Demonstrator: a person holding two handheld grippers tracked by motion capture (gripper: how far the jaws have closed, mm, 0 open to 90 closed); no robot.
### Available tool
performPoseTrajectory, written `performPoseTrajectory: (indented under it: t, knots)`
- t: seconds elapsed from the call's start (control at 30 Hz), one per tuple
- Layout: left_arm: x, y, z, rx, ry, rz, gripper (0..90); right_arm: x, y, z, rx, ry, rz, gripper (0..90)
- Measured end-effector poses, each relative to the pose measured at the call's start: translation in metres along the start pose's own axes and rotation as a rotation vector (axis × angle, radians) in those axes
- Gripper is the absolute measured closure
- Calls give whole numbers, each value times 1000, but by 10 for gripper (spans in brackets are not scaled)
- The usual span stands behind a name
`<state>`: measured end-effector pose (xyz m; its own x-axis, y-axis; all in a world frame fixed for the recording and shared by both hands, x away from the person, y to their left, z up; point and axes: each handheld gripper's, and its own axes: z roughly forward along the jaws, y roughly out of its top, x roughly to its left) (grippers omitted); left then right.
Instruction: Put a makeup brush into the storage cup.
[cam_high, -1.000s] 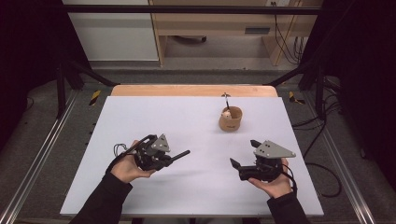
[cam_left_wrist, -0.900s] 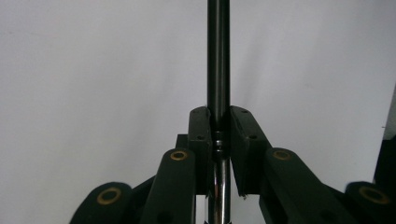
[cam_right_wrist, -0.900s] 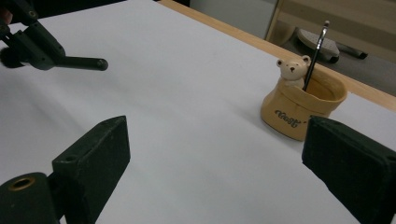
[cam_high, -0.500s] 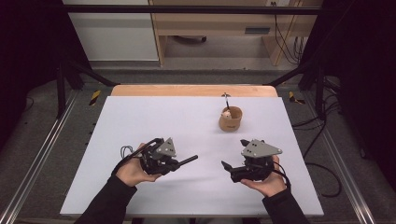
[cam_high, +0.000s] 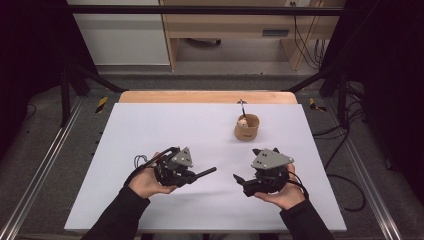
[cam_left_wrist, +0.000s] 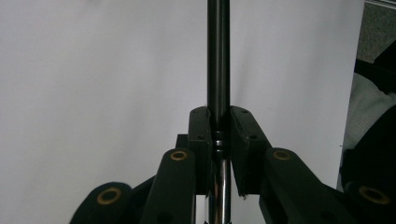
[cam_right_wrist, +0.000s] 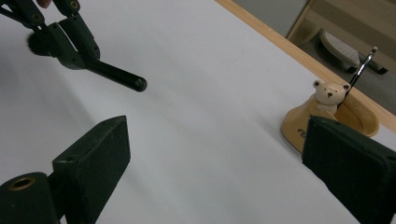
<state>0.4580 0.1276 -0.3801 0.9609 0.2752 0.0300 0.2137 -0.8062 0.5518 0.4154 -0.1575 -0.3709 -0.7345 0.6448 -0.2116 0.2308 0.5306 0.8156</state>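
Two claws hover low over the white tabletop. The left claw is clamped on one black brush, held level above the tabletop's middle. The right claw gapes wide, empty. One tan bear holder, toward the far right, contains one thin brush.

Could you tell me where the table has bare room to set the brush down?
The whole left half of the table is bare. The right back holds the wooden holder; the front middle is taken by the left gripper and right gripper.
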Motion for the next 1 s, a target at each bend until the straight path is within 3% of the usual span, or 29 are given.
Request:
performPoseTrajectory:
  t: [1.0]
  knots:
    - [1,11,8,14,-62,13,788,21,17,5,97,57,-194,111]
